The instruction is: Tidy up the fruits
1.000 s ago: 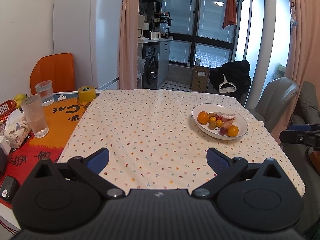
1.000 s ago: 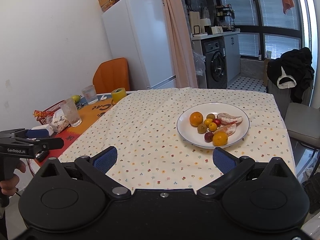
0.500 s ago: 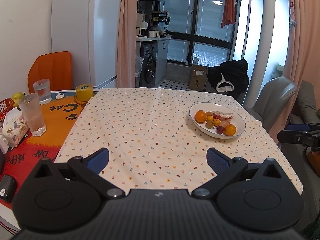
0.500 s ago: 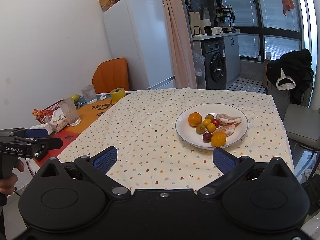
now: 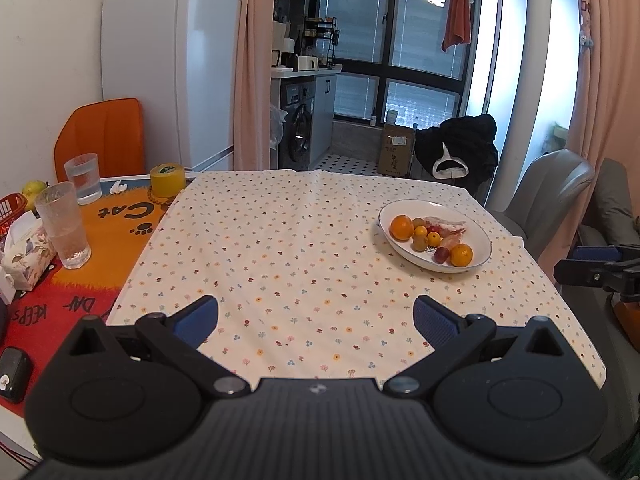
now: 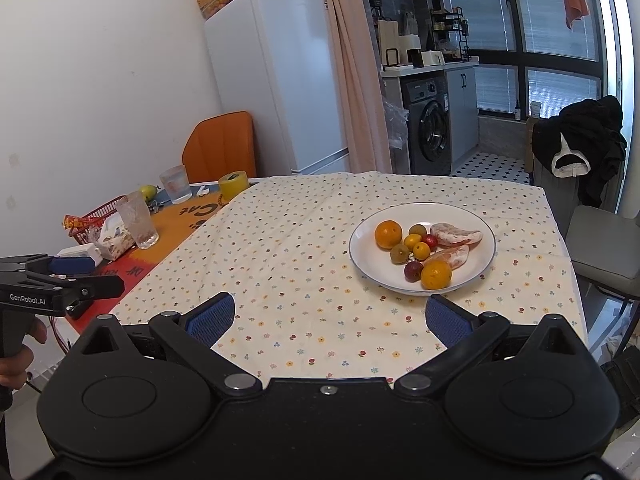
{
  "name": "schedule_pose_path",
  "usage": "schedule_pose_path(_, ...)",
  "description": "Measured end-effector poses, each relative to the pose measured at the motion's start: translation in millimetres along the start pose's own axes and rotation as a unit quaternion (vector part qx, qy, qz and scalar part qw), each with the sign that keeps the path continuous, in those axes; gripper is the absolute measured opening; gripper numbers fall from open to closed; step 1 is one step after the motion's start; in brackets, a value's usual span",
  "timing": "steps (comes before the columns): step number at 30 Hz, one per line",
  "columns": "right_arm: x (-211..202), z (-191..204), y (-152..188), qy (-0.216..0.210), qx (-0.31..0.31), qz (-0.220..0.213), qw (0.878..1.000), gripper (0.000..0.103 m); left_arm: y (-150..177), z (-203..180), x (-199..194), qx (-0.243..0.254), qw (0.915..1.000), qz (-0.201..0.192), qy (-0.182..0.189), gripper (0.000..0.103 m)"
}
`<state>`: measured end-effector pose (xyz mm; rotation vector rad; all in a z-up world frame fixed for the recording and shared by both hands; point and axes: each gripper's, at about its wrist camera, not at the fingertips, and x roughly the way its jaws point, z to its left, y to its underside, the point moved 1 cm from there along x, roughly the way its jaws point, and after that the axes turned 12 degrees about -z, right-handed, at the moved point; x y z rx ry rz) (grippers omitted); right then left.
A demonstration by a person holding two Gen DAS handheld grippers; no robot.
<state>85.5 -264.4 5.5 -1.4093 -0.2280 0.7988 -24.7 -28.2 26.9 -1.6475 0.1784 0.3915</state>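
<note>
A white plate (image 6: 368, 264) (image 5: 482, 240) rests on the right half of the flowered tablecloth (image 6: 288, 248). It holds two oranges (image 6: 388, 234) (image 6: 436, 275), small yellow, green and red fruits (image 6: 416, 246), and peeled citrus segments (image 6: 456, 236). My right gripper (image 6: 330, 318) is open and empty, hovering over the near table edge short of the plate. My left gripper (image 5: 316, 316) is also open and empty, over the near edge with the plate ahead to its right. The other gripper shows at the edge of each wrist view.
On the orange mat (image 5: 116, 236) at the left stand two glasses (image 5: 64, 224) (image 5: 84, 178), a yellow tape roll (image 5: 167, 179), a tissue pack (image 5: 24, 248) and a red basket (image 6: 98, 216). An orange chair (image 5: 104, 136) and a grey chair (image 5: 548, 196) flank the table.
Both grippers have drawn back slightly from the table, so the plate sits a little farther away in both views. Their jaws stay open.
</note>
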Motion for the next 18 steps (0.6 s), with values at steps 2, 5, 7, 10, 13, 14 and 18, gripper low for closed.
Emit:
schedule_pose_path(2,0.5,-0.5,0.4,0.000,0.000,0.001,1.000,0.103,1.7,0.3,0.3,0.000,1.0000,0.002,0.000,0.103)
schedule_pose_path(5,2.1,-0.7,1.2,0.002,-0.001,0.003,1.000,0.103,2.4,1.2,1.2,0.000,1.0000,0.003,-0.001,0.103)
schedule_pose_path(7,3.3,-1.0,2.0,0.003,-0.003,0.005,1.000,0.103,2.6,1.1,1.1,0.000,1.0000,0.003,-0.001,0.103)
schedule_pose_path(10,4.0,0.1,2.8,0.007,-0.005,0.008,1.000,0.103,3.0,1.9,2.3,-0.002,1.0000,0.003,-0.004,0.103)
schedule_pose_path(13,5.5,0.9,3.9,0.013,-0.009,0.011,1.000,0.103,3.6,3.5,4.9,-0.003,0.9999,0.006,-0.009,0.103)
schedule_pose_path(14,6.2,1.2,4.4,0.013,-0.009,0.012,1.000,0.103,3.9,3.9,5.5,-0.004,0.9999,0.007,-0.010,0.103)
schedule_pose_path(18,8.3,1.5,5.4,0.013,-0.012,0.016,1.000,0.103,4.4,4.8,7.2,-0.003,0.9999,0.010,-0.011,0.103)
